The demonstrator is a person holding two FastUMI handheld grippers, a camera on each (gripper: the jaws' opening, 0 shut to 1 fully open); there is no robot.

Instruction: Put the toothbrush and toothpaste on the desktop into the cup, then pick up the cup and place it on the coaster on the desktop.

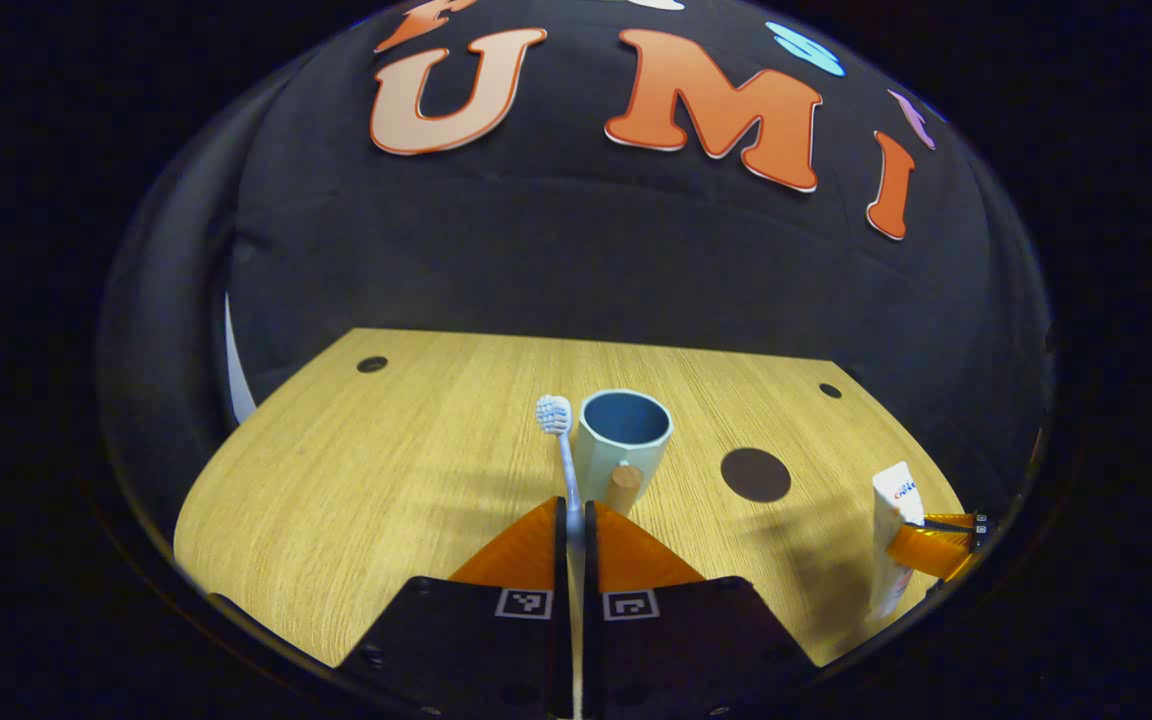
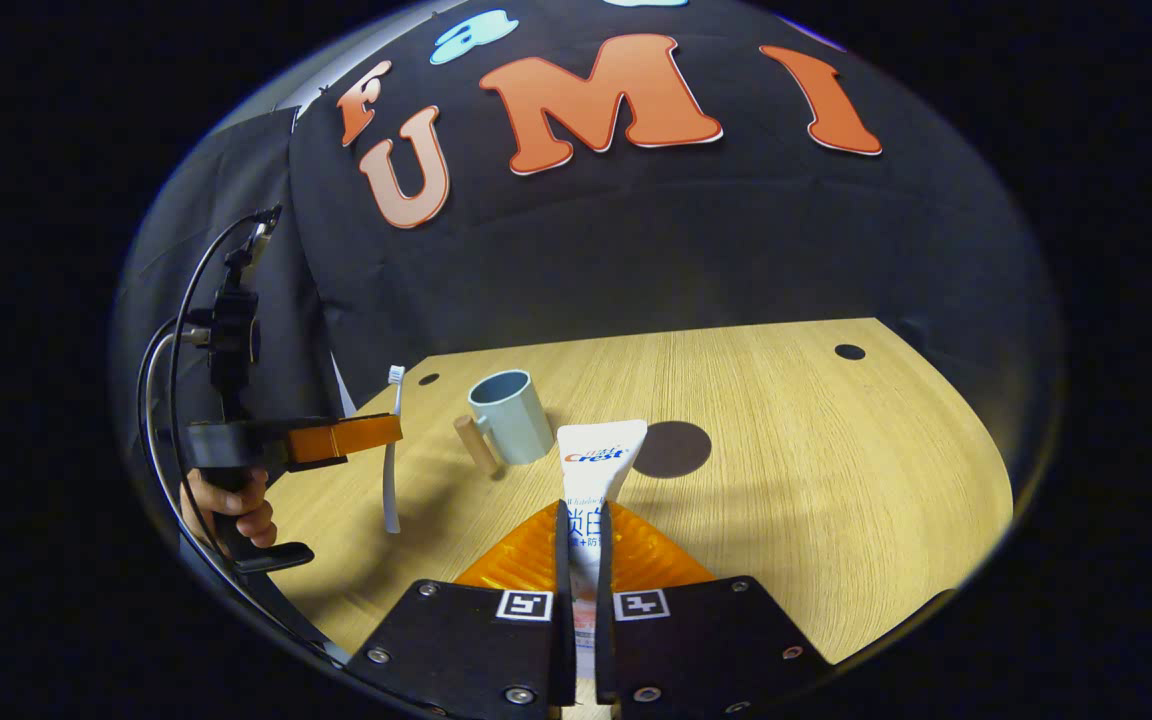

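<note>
In the left gripper view my left gripper (image 1: 576, 508) is shut on a white toothbrush (image 1: 560, 440) that stands upright, bristles on top, just left of a pale blue cup (image 1: 624, 440) with a wooden handle. A dark round coaster (image 1: 755, 474) lies right of the cup. In the right gripper view my right gripper (image 2: 582, 508) is shut on a white toothpaste tube (image 2: 597, 470), held upright above the wooden desktop (image 2: 836, 470). The cup (image 2: 510, 415) and coaster (image 2: 671, 448) lie ahead. The left gripper (image 2: 391, 430) holds the toothbrush (image 2: 392, 450) at the left, and the right gripper (image 1: 921, 522) with the toothpaste (image 1: 896, 535) sits at the far right.
The desktop (image 1: 356, 480) has small dark holes (image 1: 372, 364) near its far corners. A hand (image 2: 231, 505) grips the left gripper's handle, with cables (image 2: 176, 330) rising above it. The black cloth wall closes off the back.
</note>
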